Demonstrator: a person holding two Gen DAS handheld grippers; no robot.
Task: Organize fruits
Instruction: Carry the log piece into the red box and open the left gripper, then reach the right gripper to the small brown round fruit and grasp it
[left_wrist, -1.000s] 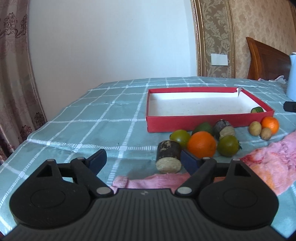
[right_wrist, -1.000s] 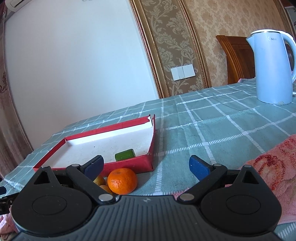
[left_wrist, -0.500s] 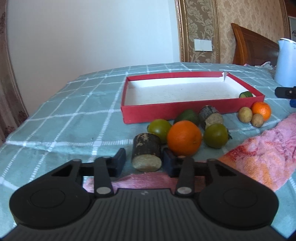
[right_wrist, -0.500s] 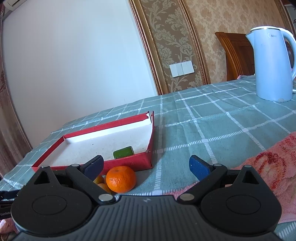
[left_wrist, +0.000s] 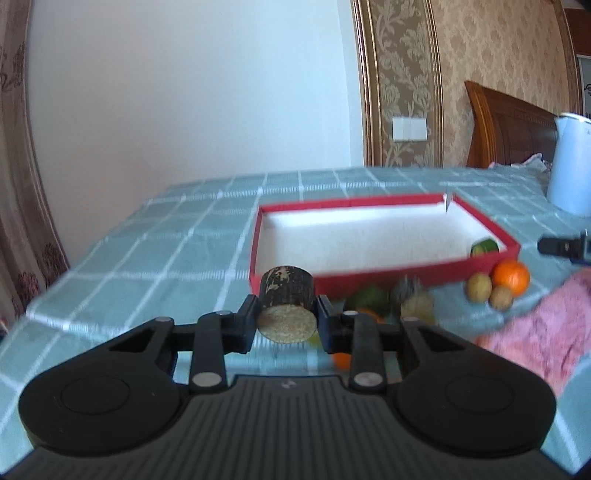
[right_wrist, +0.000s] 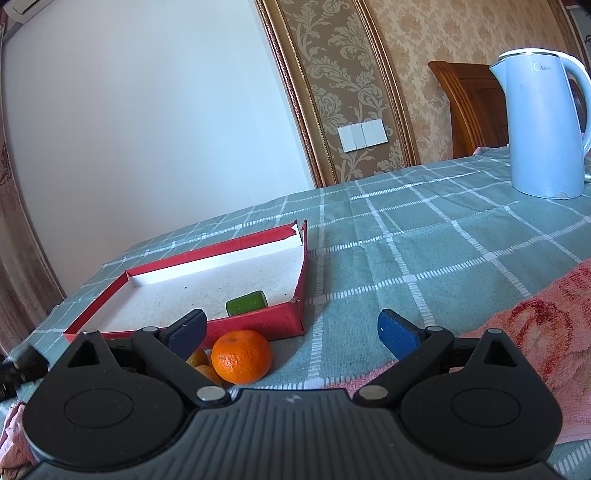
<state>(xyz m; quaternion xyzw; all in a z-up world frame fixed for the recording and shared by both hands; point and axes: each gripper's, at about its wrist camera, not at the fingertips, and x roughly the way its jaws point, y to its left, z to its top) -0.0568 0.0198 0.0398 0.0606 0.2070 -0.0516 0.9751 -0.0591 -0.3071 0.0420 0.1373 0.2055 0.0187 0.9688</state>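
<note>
The left tongs (left_wrist: 286, 325) are clamped on a short dark-barked sugarcane cylinder with a pale cut end (left_wrist: 286, 310), held off the checked green bench (left_wrist: 184, 243) just before the shallow red cardboard tray (left_wrist: 384, 271), its likely destination. The right tongs (right_wrist: 291, 332) stand wide and empty beside a small orange tangerine (right_wrist: 242, 355), probably awaiting their turn.

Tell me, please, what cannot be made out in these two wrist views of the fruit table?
- Left wrist view: the fruit pile behind the left gripper is motion-blurred and partly covered by its fingers; kinds and count unclear.
- Right wrist view: small orange fruits beside the mandarin are mostly hidden by the right gripper.
- Both views: the green piece in the red box is half hidden by the box wall; its kind is unclear.
</note>
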